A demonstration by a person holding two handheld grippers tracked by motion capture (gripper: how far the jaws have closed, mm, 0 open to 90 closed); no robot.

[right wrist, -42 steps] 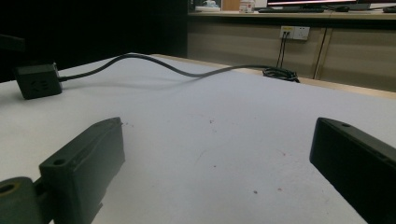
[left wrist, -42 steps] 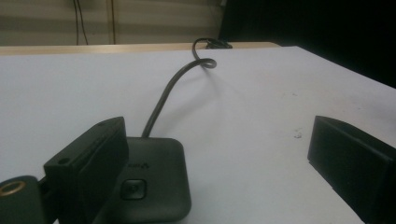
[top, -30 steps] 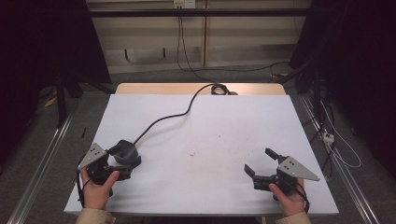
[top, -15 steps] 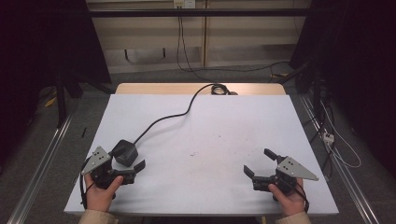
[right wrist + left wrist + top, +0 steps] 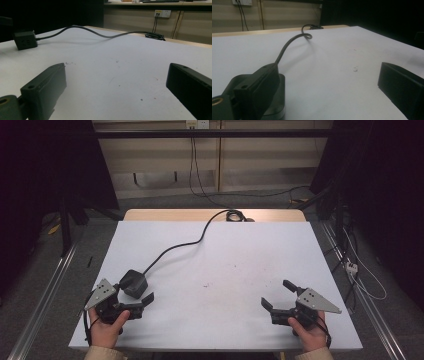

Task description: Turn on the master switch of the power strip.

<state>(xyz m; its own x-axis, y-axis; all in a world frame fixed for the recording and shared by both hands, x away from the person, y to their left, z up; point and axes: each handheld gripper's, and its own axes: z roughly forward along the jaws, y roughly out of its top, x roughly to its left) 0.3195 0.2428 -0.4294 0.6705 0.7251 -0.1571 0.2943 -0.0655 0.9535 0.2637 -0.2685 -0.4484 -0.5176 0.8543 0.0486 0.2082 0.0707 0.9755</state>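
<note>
Black cube-shaped power socket block (image 5: 133, 282) with black cable (image 5: 180, 245), lying at near-left of white table top (image 5: 225, 265), just beside one jaw of left gripper (image 5: 134, 300). Left gripper: jaws spread, grasping nothing. Right gripper (image 5: 279, 298) at near-right, well apart from block: jaws likewise spread, released.

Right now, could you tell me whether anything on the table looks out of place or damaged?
Nothing looks damaged. The black power cube sits near the left gripper, its cord snaking loosely to a coil at the table's far edge. A few small dark specks mark the white surface mid-table. Both grippers rest open, the right gripper apart from everything.
</note>
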